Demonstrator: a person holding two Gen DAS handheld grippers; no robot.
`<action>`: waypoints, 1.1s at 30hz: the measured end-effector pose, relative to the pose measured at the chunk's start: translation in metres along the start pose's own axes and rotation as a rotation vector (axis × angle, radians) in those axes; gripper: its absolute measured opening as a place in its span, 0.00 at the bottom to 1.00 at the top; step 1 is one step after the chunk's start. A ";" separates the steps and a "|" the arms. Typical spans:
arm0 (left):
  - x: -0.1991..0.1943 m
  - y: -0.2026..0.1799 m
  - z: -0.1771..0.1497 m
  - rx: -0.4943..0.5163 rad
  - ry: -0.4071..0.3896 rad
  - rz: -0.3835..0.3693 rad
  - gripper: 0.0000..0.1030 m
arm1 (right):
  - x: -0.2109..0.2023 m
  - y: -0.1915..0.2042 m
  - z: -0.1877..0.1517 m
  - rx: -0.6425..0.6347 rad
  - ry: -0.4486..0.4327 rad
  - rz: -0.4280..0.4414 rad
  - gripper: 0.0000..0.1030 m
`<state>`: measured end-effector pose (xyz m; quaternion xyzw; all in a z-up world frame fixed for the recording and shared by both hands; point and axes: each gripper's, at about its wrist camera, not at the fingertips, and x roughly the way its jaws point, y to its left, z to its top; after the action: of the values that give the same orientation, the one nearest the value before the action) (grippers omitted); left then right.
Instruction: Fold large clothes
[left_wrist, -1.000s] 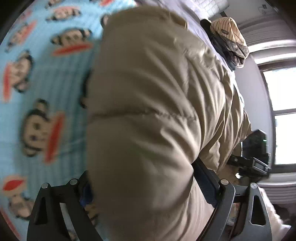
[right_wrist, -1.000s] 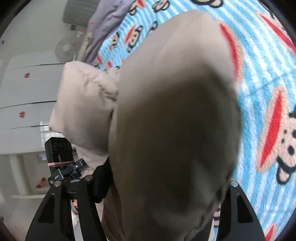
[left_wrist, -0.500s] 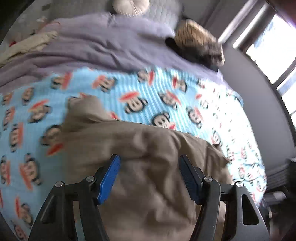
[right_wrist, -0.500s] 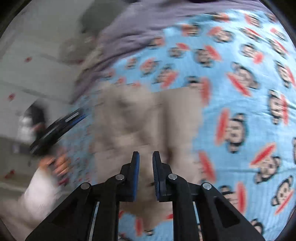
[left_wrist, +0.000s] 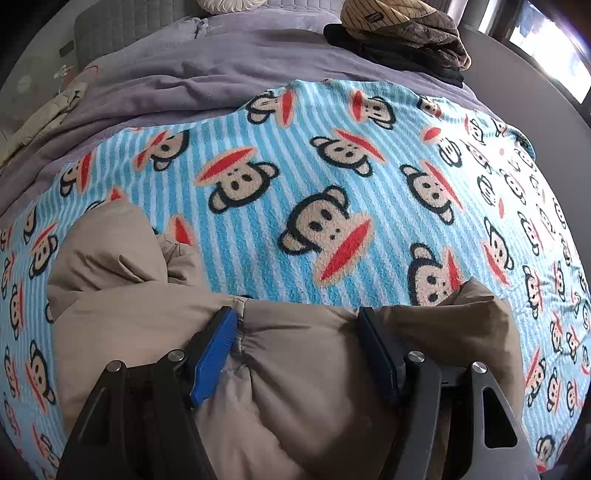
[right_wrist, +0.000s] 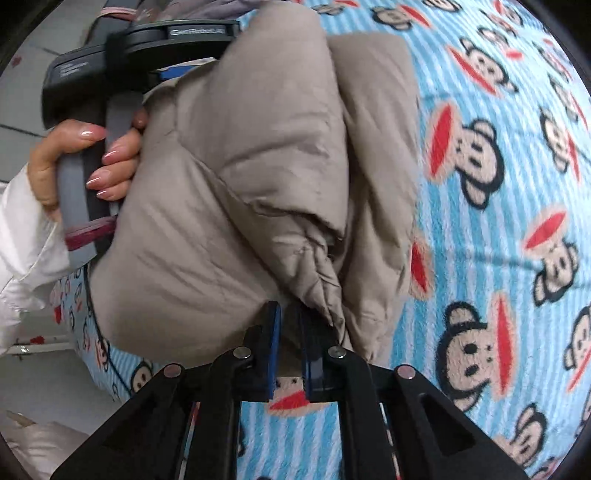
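Observation:
A beige puffer jacket (left_wrist: 129, 314) lies bunched in a thick fold on the blue monkey-print blanket (left_wrist: 332, 147). My left gripper (left_wrist: 299, 332) points steeply down at it, and its blue pads (left_wrist: 218, 347) squeeze a wide roll of the jacket between them. In the right wrist view the jacket (right_wrist: 258, 166) fills the middle, and a hand (right_wrist: 92, 158) holds the left gripper's handle at its far side. My right gripper (right_wrist: 287, 314) is shut, its tips at the jacket's near edge. No fabric clearly shows pinched between its pads.
A purple duvet (left_wrist: 184, 81) covers the head of the bed. A pile of dark clothes with a striped cap (left_wrist: 399, 33) sits at the back right, near a window (left_wrist: 554, 48). Open blanket (right_wrist: 498, 258) stretches right of the jacket. A white sleeve (right_wrist: 26, 258) is at the left.
The jacket, held up close to both cameras a second ago, now lies folded on the blanket. My right gripper let go of it and shut. My left gripper narrowed onto a fold.

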<state>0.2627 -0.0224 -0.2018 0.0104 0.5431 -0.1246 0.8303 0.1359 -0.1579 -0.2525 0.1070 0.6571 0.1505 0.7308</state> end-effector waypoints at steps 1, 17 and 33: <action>0.002 -0.001 0.000 0.002 0.001 0.003 0.66 | 0.006 -0.003 0.001 -0.006 0.002 -0.001 0.04; -0.043 0.007 -0.003 -0.006 0.008 -0.023 0.67 | 0.022 -0.009 0.017 0.015 0.049 -0.014 0.04; -0.155 0.064 -0.144 -0.138 0.021 -0.014 0.67 | -0.023 0.016 0.004 0.001 -0.013 -0.069 0.08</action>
<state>0.0887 0.0919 -0.1278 -0.0493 0.5590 -0.0925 0.8225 0.1361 -0.1510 -0.2248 0.0855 0.6557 0.1241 0.7398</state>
